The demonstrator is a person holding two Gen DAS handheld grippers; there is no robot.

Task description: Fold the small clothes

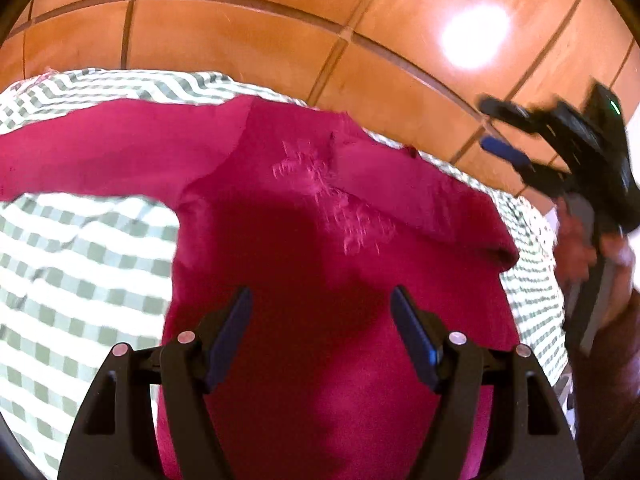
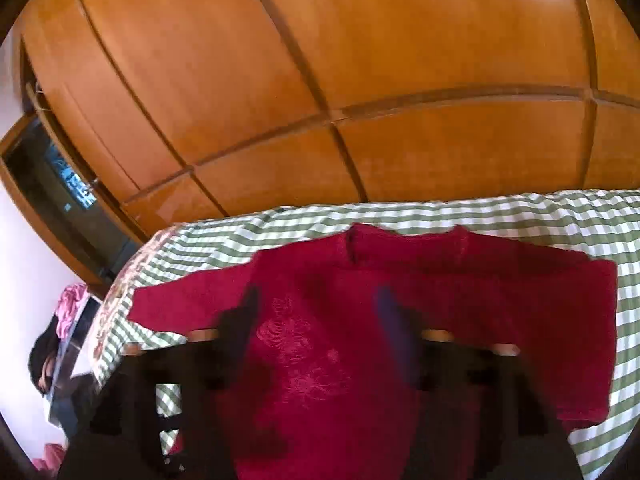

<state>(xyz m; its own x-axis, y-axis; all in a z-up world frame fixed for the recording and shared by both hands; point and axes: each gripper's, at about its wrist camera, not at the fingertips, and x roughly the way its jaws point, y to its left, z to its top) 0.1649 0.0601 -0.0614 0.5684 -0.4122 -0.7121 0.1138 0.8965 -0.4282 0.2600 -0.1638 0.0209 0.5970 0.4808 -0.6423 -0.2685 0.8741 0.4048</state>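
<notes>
Sweater (image 1: 312,240) flat beneath open left tongs (image 1: 322,308).

Right claw (image 2: 316,320) is blurring, fingers smeared; sweater (image 2: 400,320) hem is running off frame beneath both claws.

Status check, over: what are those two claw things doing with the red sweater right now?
Left gripper open over sweater. Right gripper open, blurred. Sweater flat on checked cloth, unfolded. Nothing in the way.

Sweater (image 1: 304,240) lies flat on checked cloth (image 1: 80,264); wardrobe (image 1: 248,36) stands behind. Left gripper (image 1: 320,312) above sweater, right gripper (image 1: 532,140) off to its right.
</notes>
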